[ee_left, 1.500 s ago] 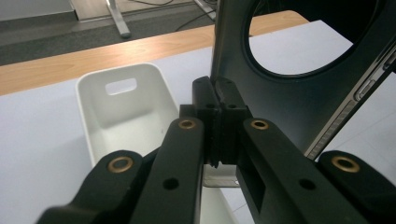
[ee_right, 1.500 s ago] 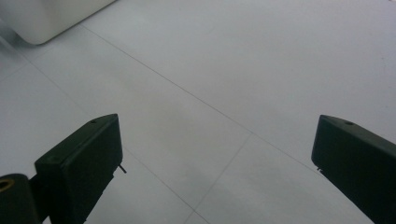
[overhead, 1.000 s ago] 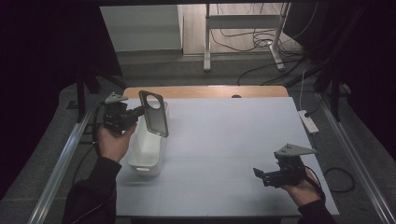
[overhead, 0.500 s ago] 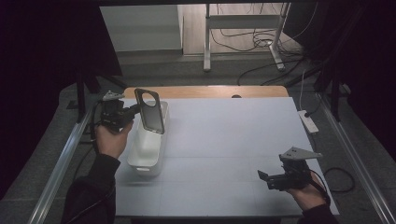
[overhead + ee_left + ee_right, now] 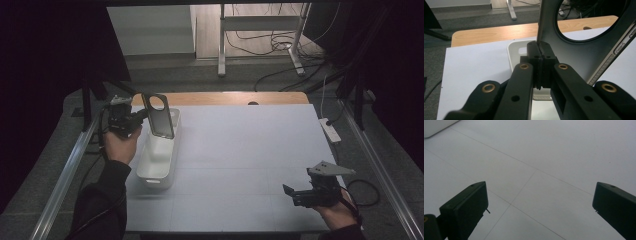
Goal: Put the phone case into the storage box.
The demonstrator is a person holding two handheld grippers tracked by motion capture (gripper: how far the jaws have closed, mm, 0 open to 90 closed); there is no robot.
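Observation:
A dark phone case (image 5: pixel 159 116) with a round cut-out stands nearly upright over the far end of a long white bin (image 5: pixel 159 161) at the table's left. My left gripper (image 5: pixel 141 116) is shut on the case's edge. In the left gripper view the jaws meet on that edge at the left gripper (image 5: pixel 539 53), with the phone case (image 5: pixel 584 50) rising to the right and the bin (image 5: pixel 514 53) below. Near the front right corner my right gripper (image 5: pixel 290 192) hovers open, nothing between its fingers. The right gripper (image 5: pixel 540 202) looks onto bare white tabletop.
The white table mat (image 5: pixel 250 150) ends at a wooden strip (image 5: pixel 225 98) along the back. A white power strip (image 5: pixel 330 130) lies off the right edge. Metal rails run along both sides. A corner of the bin (image 5: pixel 434 127) shows far off in the right gripper view.
The left gripper and the case have drifted slightly left. The right gripper has slid a little toward the front edge of the table.

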